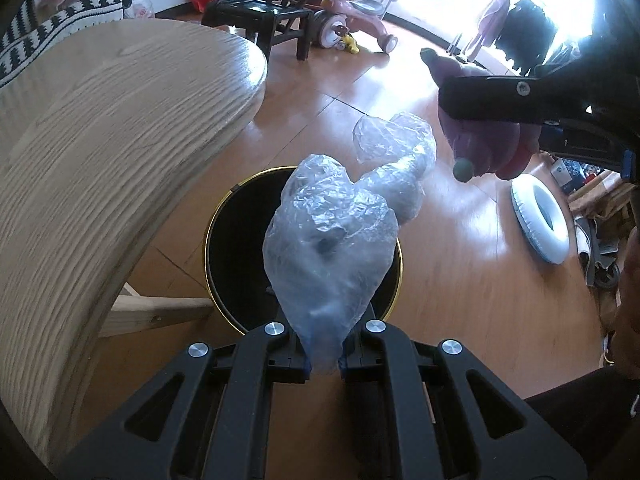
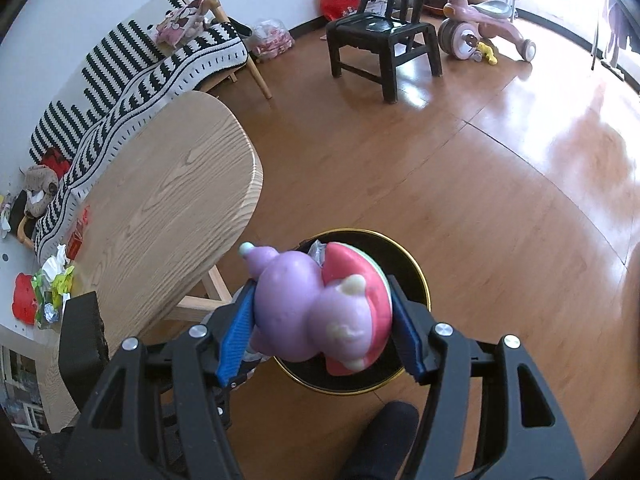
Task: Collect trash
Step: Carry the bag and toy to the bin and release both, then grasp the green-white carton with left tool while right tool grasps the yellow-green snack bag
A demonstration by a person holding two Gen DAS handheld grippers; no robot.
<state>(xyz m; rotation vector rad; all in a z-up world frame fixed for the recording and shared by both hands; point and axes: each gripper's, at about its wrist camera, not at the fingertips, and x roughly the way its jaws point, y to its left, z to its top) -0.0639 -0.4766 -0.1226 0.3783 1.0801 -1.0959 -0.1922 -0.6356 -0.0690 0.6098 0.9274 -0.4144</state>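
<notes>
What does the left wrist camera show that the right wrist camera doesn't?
Only the left wrist view shows the crumpled clear plastic bag pinched in the left gripper, and a white ring lying on the floor. Only the right wrist view shows the wrappers at the table's far end and the striped bench. Both show the black bin, the wooden table, the dark chair, and the purple toy in the right gripper.

left claw (image 1: 323, 360): black, silver screws | right claw (image 2: 320, 320): black, blue pads
</notes>
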